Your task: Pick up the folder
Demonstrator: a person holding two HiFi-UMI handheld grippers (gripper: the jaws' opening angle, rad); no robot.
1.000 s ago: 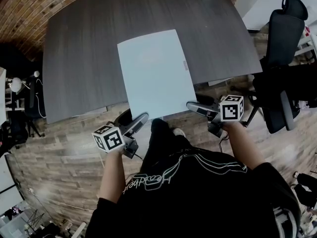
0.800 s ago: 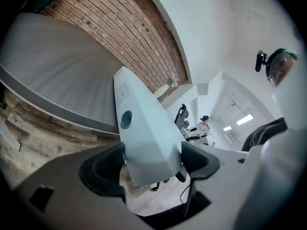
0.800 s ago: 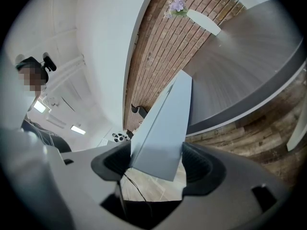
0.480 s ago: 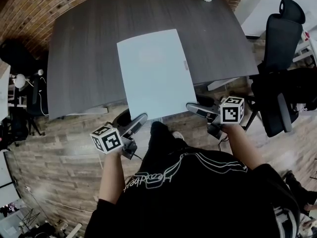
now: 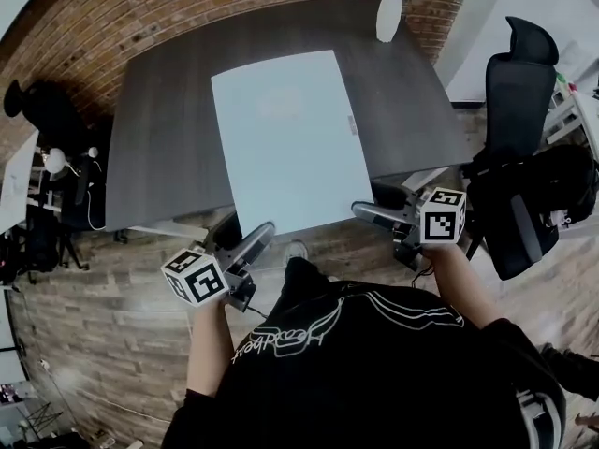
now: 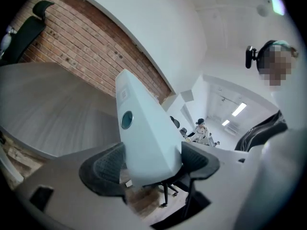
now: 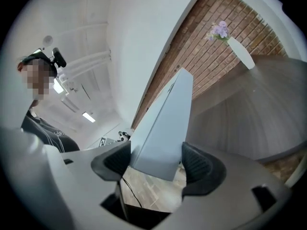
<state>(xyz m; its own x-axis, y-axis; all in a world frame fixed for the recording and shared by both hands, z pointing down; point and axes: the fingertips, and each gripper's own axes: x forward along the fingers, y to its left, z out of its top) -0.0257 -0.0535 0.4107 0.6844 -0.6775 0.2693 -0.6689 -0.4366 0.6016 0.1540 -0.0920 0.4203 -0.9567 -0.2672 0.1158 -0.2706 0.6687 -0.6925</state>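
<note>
Both grippers point(image 6: 151, 164) point(image 7: 157, 164) clamp the folder point(image 5: 285, 138) between their fingers point(image 6: 103, 169).

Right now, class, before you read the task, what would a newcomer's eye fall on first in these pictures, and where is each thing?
The big pale blue folder draws the eye first: it stands out against the dark table, its two near corners gripped by the left tool and the right tool. Next come the white vase of purple flowers at the table's far edge and the black office chair on the right.
</note>
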